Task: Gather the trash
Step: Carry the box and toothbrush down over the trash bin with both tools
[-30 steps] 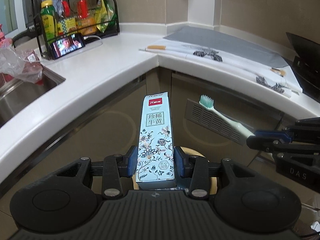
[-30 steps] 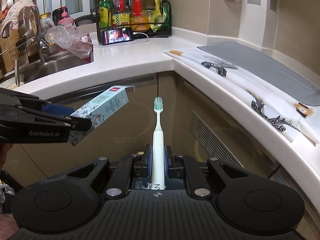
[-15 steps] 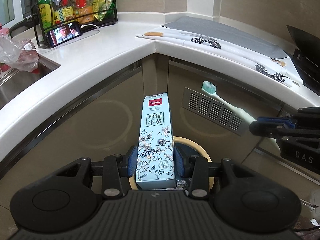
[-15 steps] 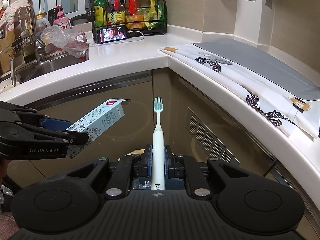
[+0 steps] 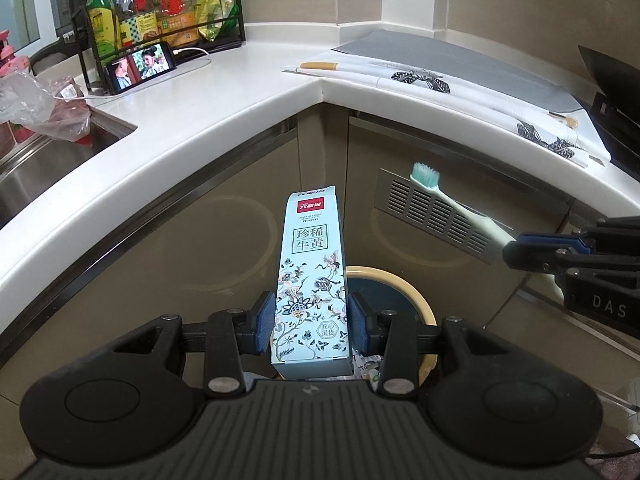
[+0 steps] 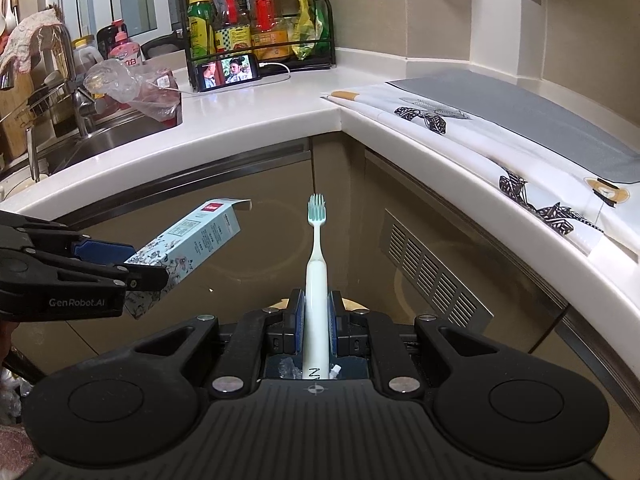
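Our left gripper's (image 5: 310,326) fingers (image 5: 262,326) press both sides of the pale blue flowered toothpaste box (image 5: 311,280), clamped partway open around it above the round yellow-rimmed bin (image 5: 404,284) by the cabinet corner. From the right wrist, we see our right gripper (image 6: 316,330) pinched nearly closed on the mint toothbrush (image 6: 317,276), bristles up, with the box beside it at left.

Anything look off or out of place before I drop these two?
One oddity: the toothpaste box in the left claw has its far end flap hanging open. The toothbrush sits straight in the right claw. Nothing looks spilled on the white counter.
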